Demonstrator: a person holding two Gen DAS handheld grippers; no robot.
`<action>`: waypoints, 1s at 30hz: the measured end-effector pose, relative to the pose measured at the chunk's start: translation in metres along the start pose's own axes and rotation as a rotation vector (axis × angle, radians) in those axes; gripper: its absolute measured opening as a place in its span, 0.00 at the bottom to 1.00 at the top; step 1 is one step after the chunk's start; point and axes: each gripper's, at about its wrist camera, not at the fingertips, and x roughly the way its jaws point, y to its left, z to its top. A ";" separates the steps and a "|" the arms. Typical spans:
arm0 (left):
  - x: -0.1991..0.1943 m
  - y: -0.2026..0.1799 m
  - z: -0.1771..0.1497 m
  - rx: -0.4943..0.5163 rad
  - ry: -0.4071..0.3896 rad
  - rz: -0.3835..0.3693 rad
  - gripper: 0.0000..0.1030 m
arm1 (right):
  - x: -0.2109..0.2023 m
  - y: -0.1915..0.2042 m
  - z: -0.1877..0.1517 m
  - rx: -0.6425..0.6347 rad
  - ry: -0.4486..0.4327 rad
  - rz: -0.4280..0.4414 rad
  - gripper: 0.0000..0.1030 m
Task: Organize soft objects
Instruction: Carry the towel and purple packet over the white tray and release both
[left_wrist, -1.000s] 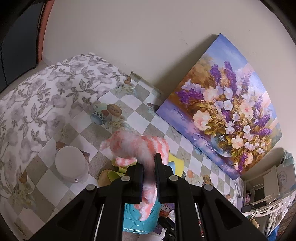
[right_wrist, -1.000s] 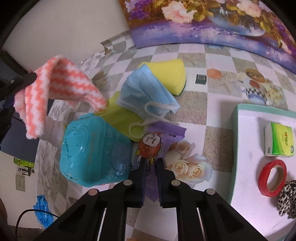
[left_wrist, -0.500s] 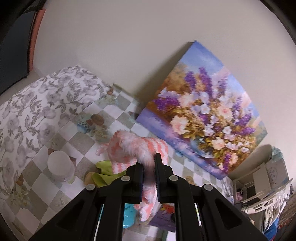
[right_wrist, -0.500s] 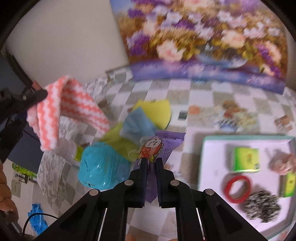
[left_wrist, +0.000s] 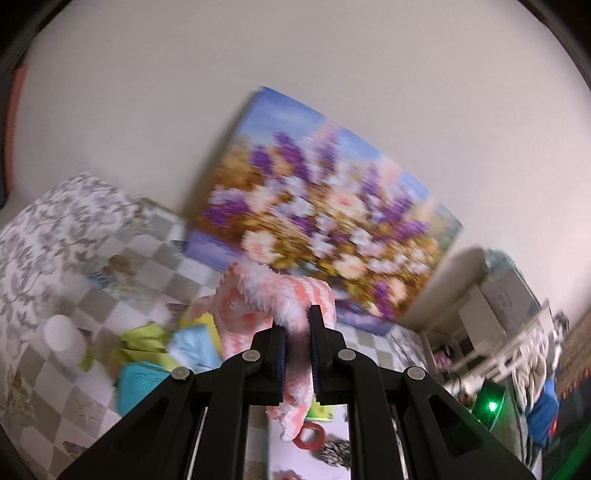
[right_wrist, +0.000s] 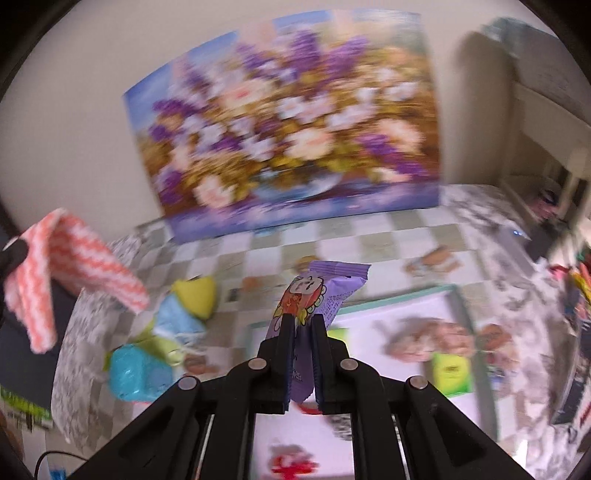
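My left gripper (left_wrist: 297, 325) is shut on a fluffy orange-and-white striped cloth (left_wrist: 266, 299), held up in the air above the checked tablecloth. The same cloth (right_wrist: 74, 258) hangs at the left in the right wrist view. My right gripper (right_wrist: 303, 325) is shut on a purple snack packet (right_wrist: 325, 291) with a cartoon face, lifted above the table. Below lie a blue face mask (right_wrist: 177, 319), a yellow sponge (right_wrist: 197, 295), a lime-green cloth (left_wrist: 142, 341) and a teal plastic box (right_wrist: 138, 373). Both views are blurred.
A white tray with a teal rim (right_wrist: 456, 299) holds green packets, a red tape ring (left_wrist: 312, 435) and a spotted item. A flower painting (right_wrist: 295, 129) leans on the wall. A white lidded jar (left_wrist: 61, 334) stands at the left. Shelves and clutter fill the right.
Both grippers have risen with their loads: the snack packet came up off the table and the striped cloth went higher. The views swung toward the painting and the tray.
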 end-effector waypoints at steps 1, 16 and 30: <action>0.004 -0.011 -0.004 0.020 0.017 -0.017 0.11 | -0.003 -0.009 0.001 0.015 -0.005 -0.016 0.09; 0.069 -0.134 -0.091 0.253 0.274 -0.163 0.11 | -0.019 -0.116 -0.007 0.151 0.023 -0.140 0.09; 0.164 -0.115 -0.169 0.235 0.553 -0.042 0.11 | 0.050 -0.126 -0.040 0.160 0.239 -0.097 0.09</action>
